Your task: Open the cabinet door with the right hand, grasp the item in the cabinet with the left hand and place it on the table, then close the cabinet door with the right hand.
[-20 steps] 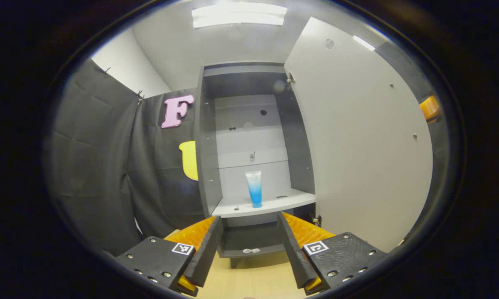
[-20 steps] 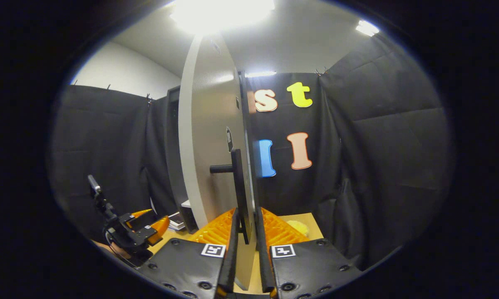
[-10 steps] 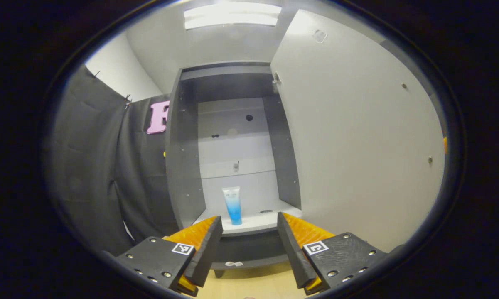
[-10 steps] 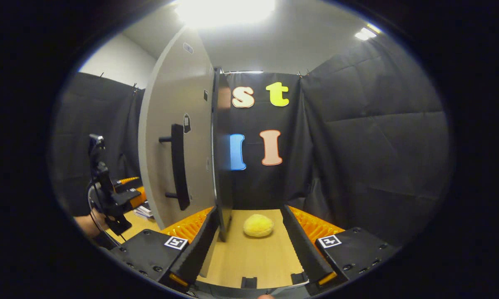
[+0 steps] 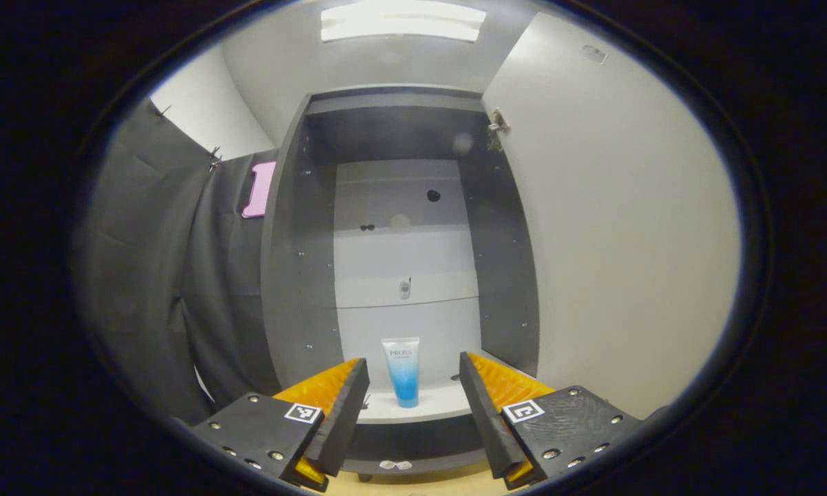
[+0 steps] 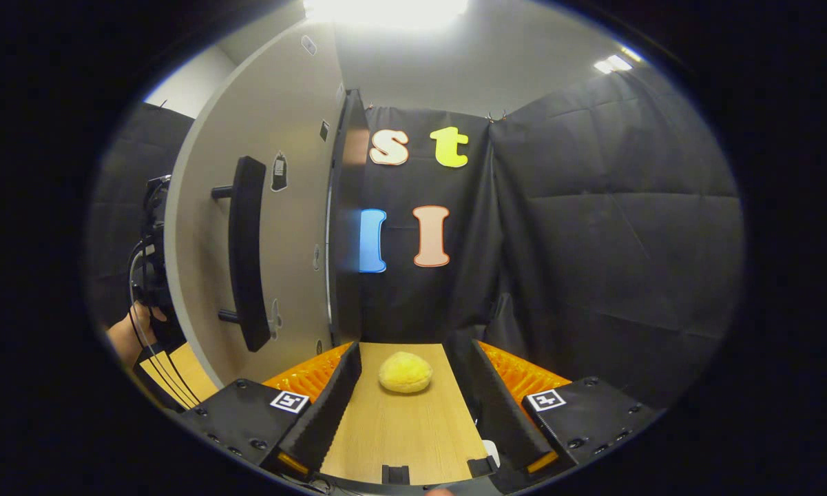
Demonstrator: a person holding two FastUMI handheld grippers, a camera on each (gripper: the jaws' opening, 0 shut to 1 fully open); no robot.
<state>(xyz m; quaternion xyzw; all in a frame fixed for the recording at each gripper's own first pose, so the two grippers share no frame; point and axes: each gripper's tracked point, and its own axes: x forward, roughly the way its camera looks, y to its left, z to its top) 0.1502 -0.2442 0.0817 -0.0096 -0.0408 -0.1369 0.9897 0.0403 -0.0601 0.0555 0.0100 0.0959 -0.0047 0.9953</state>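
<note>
The cabinet door (image 5: 613,227) stands open; the left tongs (image 5: 413,406), spread and empty, face the tube (image 5: 402,370) on its shelf (ungrasped). The right tongs (image 6: 413,406) are open too.

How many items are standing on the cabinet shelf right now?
1: a blue-and-white tube stands upright on the pale shelf, framed between the open left gripper's fingers. The shelf's front edge is partly hidden by those fingers.

I'm seeing the door (image 5: 626,227) hanging wide open, and the tube (image 5: 403,372), white fading to blue, is standing upright on the cabinet (image 5: 289,275) shelf.
</note>
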